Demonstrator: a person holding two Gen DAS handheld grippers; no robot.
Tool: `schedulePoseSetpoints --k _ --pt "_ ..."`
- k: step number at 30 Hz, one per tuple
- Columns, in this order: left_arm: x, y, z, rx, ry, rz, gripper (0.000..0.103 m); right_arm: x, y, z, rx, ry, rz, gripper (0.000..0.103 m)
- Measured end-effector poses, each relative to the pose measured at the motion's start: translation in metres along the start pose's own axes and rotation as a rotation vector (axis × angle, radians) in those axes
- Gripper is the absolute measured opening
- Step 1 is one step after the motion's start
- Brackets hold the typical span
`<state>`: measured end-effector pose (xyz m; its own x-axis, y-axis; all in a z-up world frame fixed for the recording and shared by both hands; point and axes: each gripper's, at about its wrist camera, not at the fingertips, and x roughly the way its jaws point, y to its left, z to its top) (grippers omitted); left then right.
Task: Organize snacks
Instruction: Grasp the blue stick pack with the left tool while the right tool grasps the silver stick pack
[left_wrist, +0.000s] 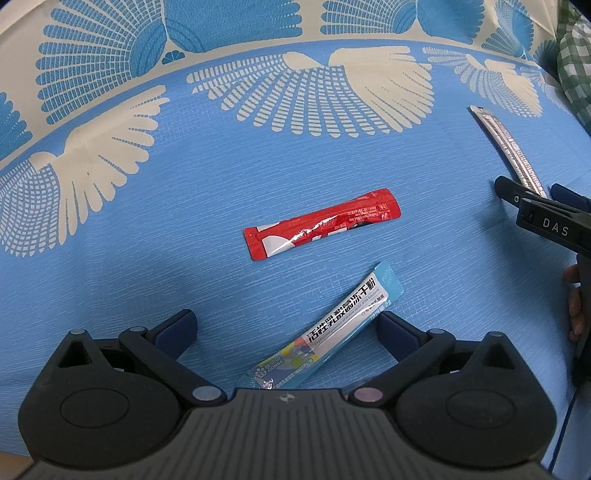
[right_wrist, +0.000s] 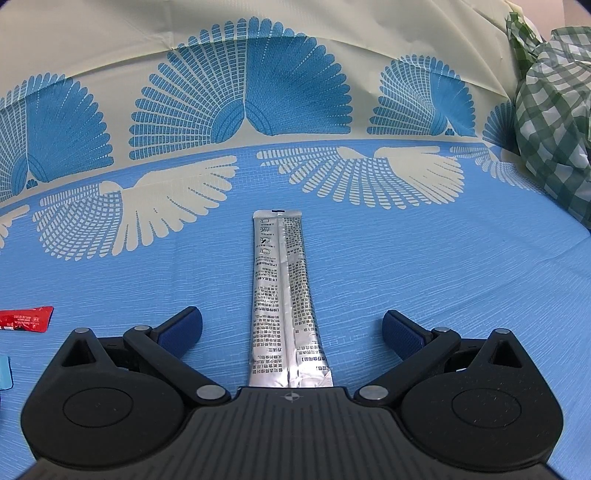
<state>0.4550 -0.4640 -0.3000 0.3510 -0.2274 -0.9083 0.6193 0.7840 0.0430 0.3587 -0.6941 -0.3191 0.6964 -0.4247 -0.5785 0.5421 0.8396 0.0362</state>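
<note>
A red stick sachet (left_wrist: 320, 223) lies flat on the blue tablecloth ahead of my left gripper (left_wrist: 287, 325), which is open. A light blue stick sachet (left_wrist: 332, 332) lies diagonally between its fingers, nearer the right one. A silver stick sachet (right_wrist: 283, 295) lies lengthwise between the spread fingers of my right gripper (right_wrist: 291, 326), which is open and not touching it. In the left wrist view the silver sachet (left_wrist: 508, 146) and right gripper (left_wrist: 532, 195) show at the right edge. The red sachet's end (right_wrist: 26, 318) shows at the left of the right wrist view.
The patterned blue and cream tablecloth (right_wrist: 443, 266) covers the surface. A green checked plastic bag (right_wrist: 550, 122) sits at the far right. A corner of the light blue sachet (right_wrist: 4, 373) shows at the left edge of the right wrist view.
</note>
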Motion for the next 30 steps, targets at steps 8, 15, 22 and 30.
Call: schedulePoseSetpoints --k 8,15,22,30 --pt "0.001 -0.001 0.000 0.006 -0.006 0.001 0.103 0.000 0.000 0.000 0.000 -0.001 0.000 0.103" --pt "0.000 -0.001 -0.001 0.005 -0.013 0.000 0.103 0.000 0.000 0.000 0.000 -0.002 0.000 0.103" --pt "0.000 -0.002 -0.001 0.001 -0.011 0.001 0.103 0.001 0.001 0.001 0.000 -0.002 0.000 0.103" --pt "-0.029 0.009 0.001 -0.082 -0.001 -0.040 0.014 -0.016 0.005 0.005 -0.034 -0.001 0.037 0.031"
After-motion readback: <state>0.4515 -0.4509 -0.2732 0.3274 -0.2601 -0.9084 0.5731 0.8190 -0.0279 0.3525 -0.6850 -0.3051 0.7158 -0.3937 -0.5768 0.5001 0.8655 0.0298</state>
